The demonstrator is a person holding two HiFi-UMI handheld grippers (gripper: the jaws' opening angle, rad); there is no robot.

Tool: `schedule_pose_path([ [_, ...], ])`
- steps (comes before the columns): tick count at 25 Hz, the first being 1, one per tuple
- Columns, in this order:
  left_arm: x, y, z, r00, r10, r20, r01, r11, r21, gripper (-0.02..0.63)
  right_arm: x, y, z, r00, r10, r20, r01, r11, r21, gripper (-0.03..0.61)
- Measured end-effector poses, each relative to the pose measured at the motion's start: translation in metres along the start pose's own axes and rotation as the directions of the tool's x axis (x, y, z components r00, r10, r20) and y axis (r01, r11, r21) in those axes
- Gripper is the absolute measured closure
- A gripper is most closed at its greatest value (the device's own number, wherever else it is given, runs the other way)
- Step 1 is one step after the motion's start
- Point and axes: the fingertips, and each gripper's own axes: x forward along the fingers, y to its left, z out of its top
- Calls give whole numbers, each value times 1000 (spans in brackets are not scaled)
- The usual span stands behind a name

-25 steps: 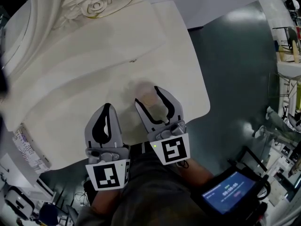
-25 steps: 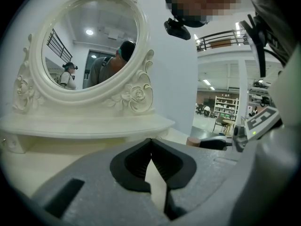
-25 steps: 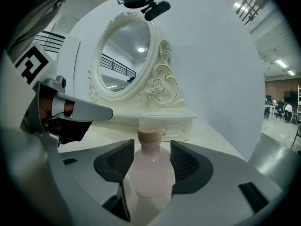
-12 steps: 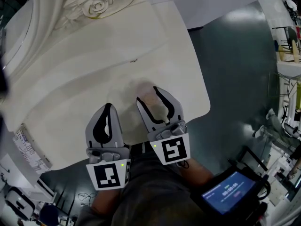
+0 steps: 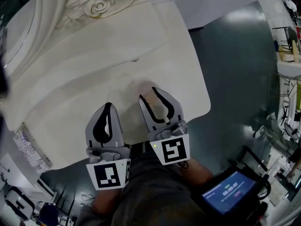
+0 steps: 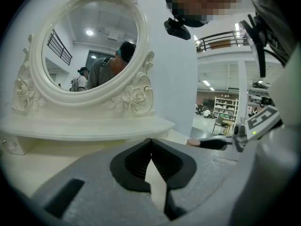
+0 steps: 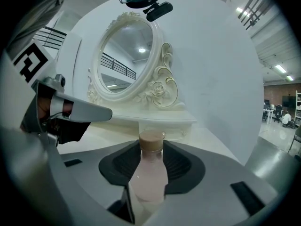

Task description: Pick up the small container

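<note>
Both jaws of the right tool [image 5: 148, 95] have just been closed onto the small container [image 7: 150, 173], stood upright on the tabletop [image 5: 94, 79]. A grip seems made, so lifting is judged due next. The left tool [image 6: 151, 145] is held with jaws together, empty.

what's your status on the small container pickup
Left claw shut, empty. Right claw just been closing, pads now on the small pink bottle, upright on the vanity top. Nothing seen blocking the lift.
</note>
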Motion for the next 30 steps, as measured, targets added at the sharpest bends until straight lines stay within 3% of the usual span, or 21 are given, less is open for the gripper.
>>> schedule_pose_path([
  [30,-9,-3,23,999,7,41,-8,1000,23,598,-1,-4,7,1000,7,2,-7,1000,16,434],
])
